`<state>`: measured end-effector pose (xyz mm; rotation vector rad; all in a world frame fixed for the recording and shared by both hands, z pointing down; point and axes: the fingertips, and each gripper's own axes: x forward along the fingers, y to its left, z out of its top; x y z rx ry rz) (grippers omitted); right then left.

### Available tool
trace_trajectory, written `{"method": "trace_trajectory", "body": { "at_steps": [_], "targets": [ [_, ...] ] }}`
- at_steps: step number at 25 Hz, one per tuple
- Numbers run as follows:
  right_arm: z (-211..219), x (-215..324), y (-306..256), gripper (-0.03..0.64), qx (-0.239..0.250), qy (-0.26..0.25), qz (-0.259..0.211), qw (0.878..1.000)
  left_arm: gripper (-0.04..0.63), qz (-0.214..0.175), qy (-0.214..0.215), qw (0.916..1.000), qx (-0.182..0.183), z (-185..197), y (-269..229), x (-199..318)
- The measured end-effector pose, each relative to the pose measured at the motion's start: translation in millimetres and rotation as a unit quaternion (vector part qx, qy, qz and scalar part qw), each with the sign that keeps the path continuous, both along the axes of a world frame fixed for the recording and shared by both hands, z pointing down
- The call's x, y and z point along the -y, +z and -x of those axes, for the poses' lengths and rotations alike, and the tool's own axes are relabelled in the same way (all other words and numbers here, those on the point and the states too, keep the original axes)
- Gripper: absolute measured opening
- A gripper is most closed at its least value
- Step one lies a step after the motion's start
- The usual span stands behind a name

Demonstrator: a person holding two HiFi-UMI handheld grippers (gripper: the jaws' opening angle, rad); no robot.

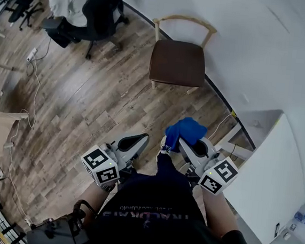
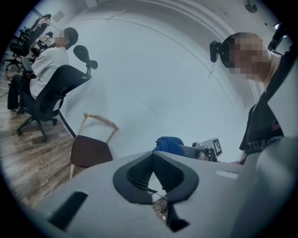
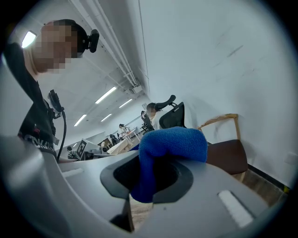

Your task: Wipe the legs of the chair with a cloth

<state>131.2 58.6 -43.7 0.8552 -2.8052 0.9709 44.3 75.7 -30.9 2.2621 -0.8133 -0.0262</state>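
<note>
The right hand-held gripper (image 1: 181, 146) is clamped on the blue cloth (image 1: 186, 130). The cloth is pinched between its jaws and bunches up over the tips in a loose lump. The left hand-held gripper (image 1: 139, 141) has its jaws together with nothing between them.

In the head view the chair (image 1: 178, 62) stands at 12 o'clock from the right hand-held gripper and at about 1 o'clock from the left one. It is well apart from both, with bare wooden floor (image 1: 90, 102) between. Its back rests close to the white wall (image 1: 246, 36) and its seat faces the person.

Only the two near legs show, one at the seat's 7 o'clock corner (image 1: 153, 84) and one at its 5 o'clock corner (image 1: 189, 90). Each peeks out as a short stub, because the legs run upright from floor to seat and the camera looks almost down their length.

Wiping has not begun. The cloth-bearing right hand-held gripper is the slightly nearer one and lines up best with the 5 o'clock leg. It will probably have to go forward and well down, then stroke along that upright axis.
</note>
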Motion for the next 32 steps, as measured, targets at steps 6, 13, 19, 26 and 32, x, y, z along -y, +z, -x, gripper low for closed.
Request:
{"method": "trace_trajectory", "body": {
  "at_steps": [6,13,19,26,32],
  "targets": [
    [-15,44,6,0.063,0.000,-0.035,0.006,0.999,-0.002,0.005,-0.044,0.9989,0.012,-9,6,34],
    [-9,65,38,0.063,-0.004,-0.053,0.009,0.999,-0.002,0.031,-0.053,0.9976,0.030,-1,44,29],
    [11,75,69,0.063,-0.018,-0.044,0.014,0.999,-0.002,0.053,-0.043,0.9975,0.017,17,80,31],
    [50,90,128,0.063,-0.032,-0.029,0.024,0.999,-0.002,0.053,-0.001,0.9978,0.041,46,140,44],
    [79,113,194,0.063,-0.055,-0.026,0.019,0.998,-0.002,0.040,0.035,0.9958,0.075,74,205,53]
  ]
}}
